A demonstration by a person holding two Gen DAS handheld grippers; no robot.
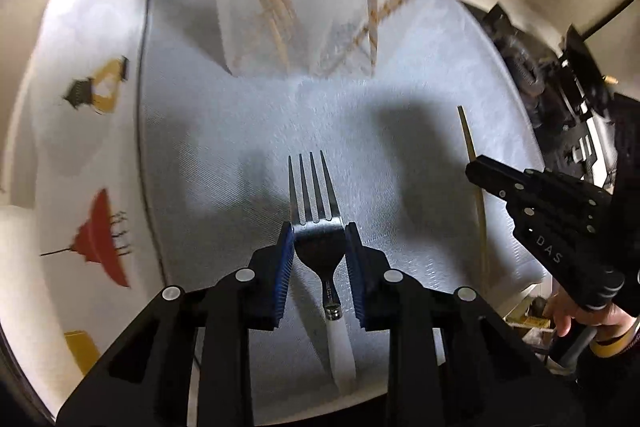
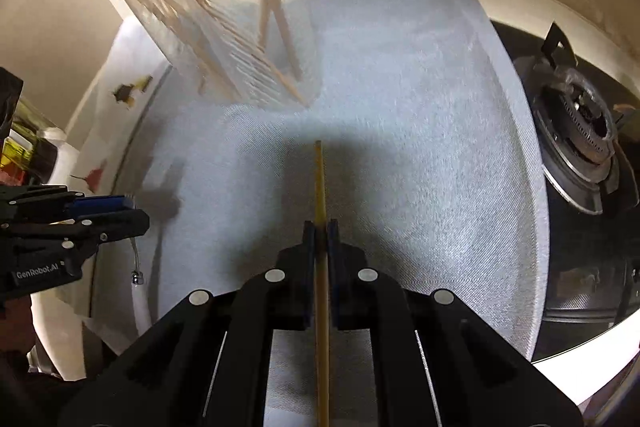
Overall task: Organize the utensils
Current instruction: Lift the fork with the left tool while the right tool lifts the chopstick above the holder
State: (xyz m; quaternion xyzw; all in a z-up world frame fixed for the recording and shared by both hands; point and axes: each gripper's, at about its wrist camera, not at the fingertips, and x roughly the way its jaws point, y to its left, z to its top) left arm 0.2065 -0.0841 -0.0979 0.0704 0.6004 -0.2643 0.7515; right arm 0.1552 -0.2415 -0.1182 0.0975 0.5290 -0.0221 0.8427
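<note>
Fork (image 1: 318,223) sits gripped between the left gripper (image 1: 319,247) fingers; right gripper (image 2: 320,243) fingers clamp one chopstick (image 2: 320,211), near a blurred, seemingly clear holder (image 2: 248,39).

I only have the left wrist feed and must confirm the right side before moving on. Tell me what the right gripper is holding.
Observer: The right gripper is shut on a single chopstick, which runs straight forward between its fingers.
Operator: Report what lies beyond the cloth's right edge.
Observer: A gas stove burner sits just past the white cloth.
Operator: Describe the holder from that side.
Observer: The utensil holder is white with slotted walls, and chopsticks stand crossed inside it.
Operator: Say whether the chopstick tip touches the holder.
Observer: No, the tip stops short, with bare cloth between.
</note>
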